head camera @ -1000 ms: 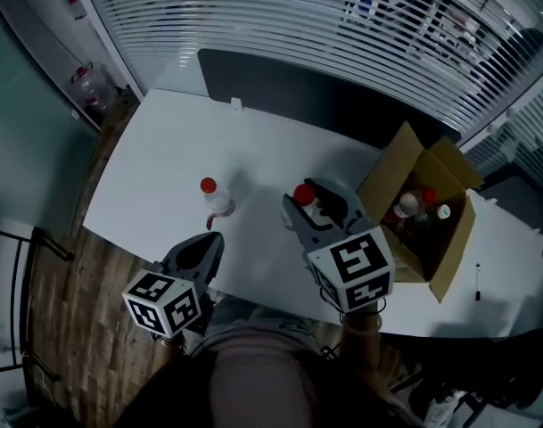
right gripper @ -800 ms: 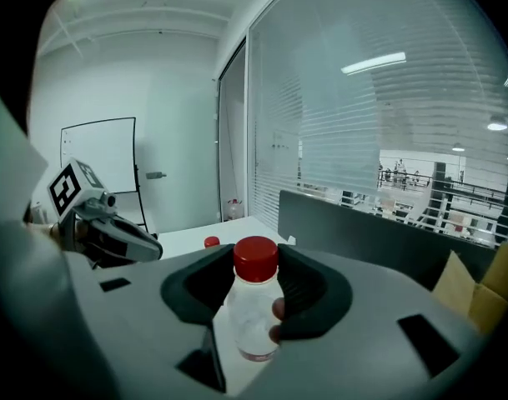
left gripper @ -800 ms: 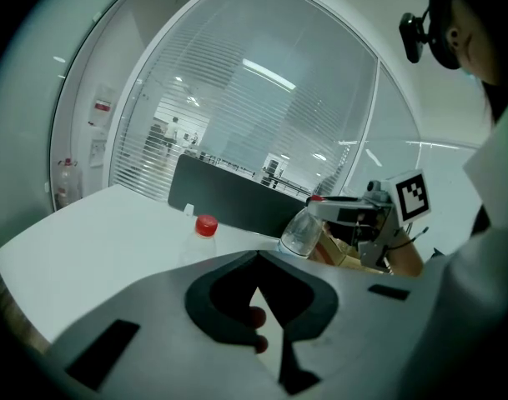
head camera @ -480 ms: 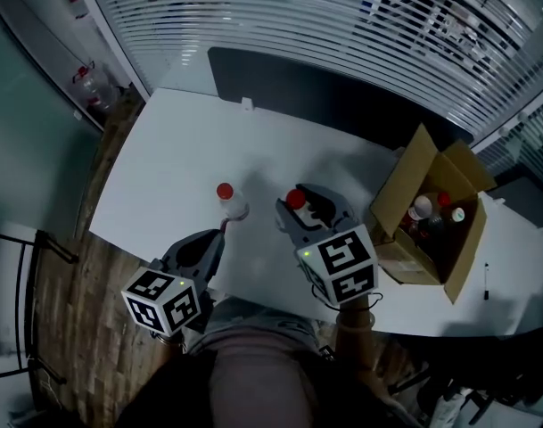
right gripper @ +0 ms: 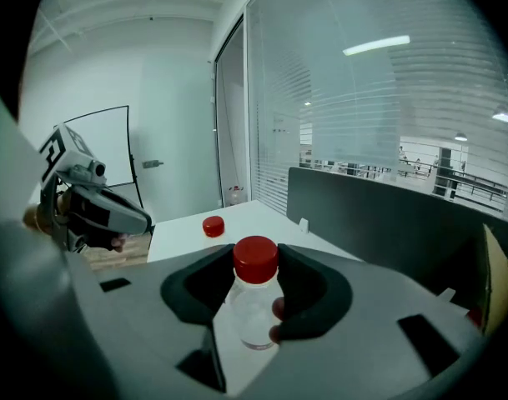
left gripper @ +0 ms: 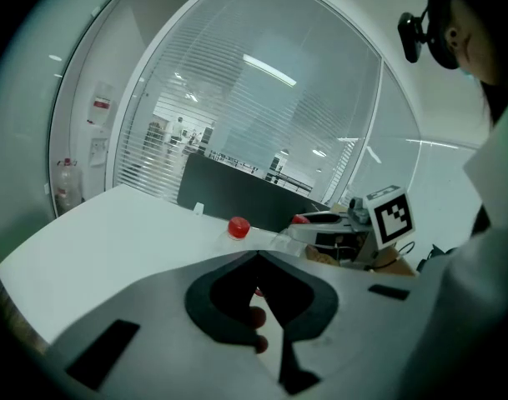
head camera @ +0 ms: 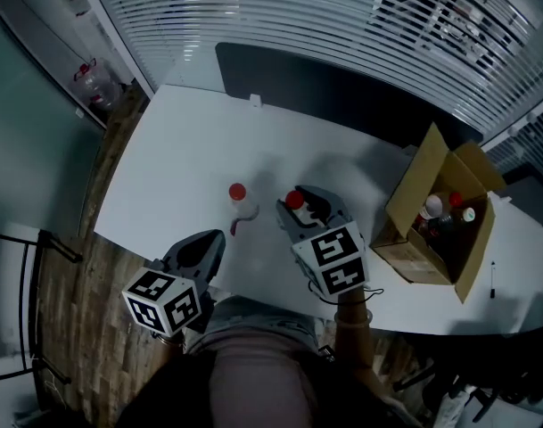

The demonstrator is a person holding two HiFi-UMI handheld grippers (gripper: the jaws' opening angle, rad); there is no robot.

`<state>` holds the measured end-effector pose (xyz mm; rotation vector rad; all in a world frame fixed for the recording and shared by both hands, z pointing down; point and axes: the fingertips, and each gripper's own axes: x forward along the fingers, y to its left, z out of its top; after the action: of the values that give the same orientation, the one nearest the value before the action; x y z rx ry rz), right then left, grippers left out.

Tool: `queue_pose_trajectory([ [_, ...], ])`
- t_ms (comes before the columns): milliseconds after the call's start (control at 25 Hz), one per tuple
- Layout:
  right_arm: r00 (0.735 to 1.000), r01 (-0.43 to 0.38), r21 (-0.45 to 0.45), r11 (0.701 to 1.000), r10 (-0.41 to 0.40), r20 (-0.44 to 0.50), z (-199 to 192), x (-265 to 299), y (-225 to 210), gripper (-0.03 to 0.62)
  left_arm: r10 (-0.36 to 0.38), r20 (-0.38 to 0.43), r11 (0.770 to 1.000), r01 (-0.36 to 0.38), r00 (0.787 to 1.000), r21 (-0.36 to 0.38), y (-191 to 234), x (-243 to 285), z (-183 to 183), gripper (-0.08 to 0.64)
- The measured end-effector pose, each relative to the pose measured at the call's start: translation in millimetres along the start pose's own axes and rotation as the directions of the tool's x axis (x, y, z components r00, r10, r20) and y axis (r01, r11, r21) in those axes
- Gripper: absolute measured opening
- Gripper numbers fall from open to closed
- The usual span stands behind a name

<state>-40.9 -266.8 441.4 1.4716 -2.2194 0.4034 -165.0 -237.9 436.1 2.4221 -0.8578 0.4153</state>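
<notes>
Bottle clamped by right gripper fingers; left gripper fingers meet, empty; second bottle between them, cardboard box rightward.

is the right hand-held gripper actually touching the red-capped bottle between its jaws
Touching. The right gripper view shows the right hand-held gripper shut on the red-capped bottle, with both jaws pressed against it at the cap and neck.

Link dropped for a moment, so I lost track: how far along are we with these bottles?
Done: one red-capped bottle stands alone on the table. In hand: the right gripper is shut on a second bottle near it; the left gripper is shut and empty. Left, probably: at least three bottles in the cardboard box.
</notes>
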Motion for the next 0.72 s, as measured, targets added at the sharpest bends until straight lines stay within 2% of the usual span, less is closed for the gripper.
queue_pose_trajectory([
  [720,0.998,0.012,0.016,1.0,-0.011,-0.065,-21,31,7,0.16,-0.023,-0.03,1.0,0.023,0.999,0.013,13,-1,-2,0.008],
])
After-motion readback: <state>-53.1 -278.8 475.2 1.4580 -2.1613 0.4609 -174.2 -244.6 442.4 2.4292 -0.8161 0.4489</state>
